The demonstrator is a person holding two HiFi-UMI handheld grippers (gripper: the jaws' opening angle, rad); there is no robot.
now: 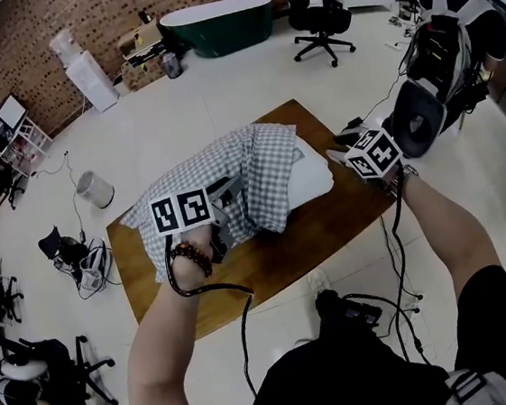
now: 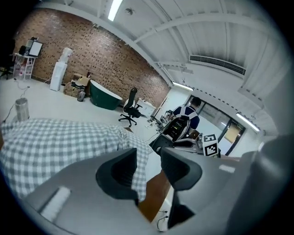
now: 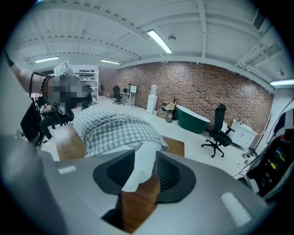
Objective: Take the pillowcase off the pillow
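A pillow lies on the wooden table (image 1: 311, 231), most of it inside a grey-checked pillowcase (image 1: 232, 177). The bare white pillow (image 1: 315, 177) sticks out at the right end. My left gripper (image 1: 226, 216) is at the case's near hem. In the left gripper view the checked cloth (image 2: 59, 147) hangs against one pad of the left gripper (image 2: 149, 167), with a gap to the other, so the jaws stand open. My right gripper (image 1: 339, 154) holds the pillow's right corner. In the right gripper view the white pillow corner (image 3: 142, 158) is pinched in the right gripper (image 3: 140, 172), with the checked pillowcase (image 3: 115, 131) behind.
A person with a backpack (image 1: 451, 29) stands at the far right beside a round black fan (image 1: 416, 119). An office chair (image 1: 318, 13) and a green bathtub (image 1: 219, 24) are at the back. A bin (image 1: 95, 189) stands left of the table. Cables trail on the floor near my feet.
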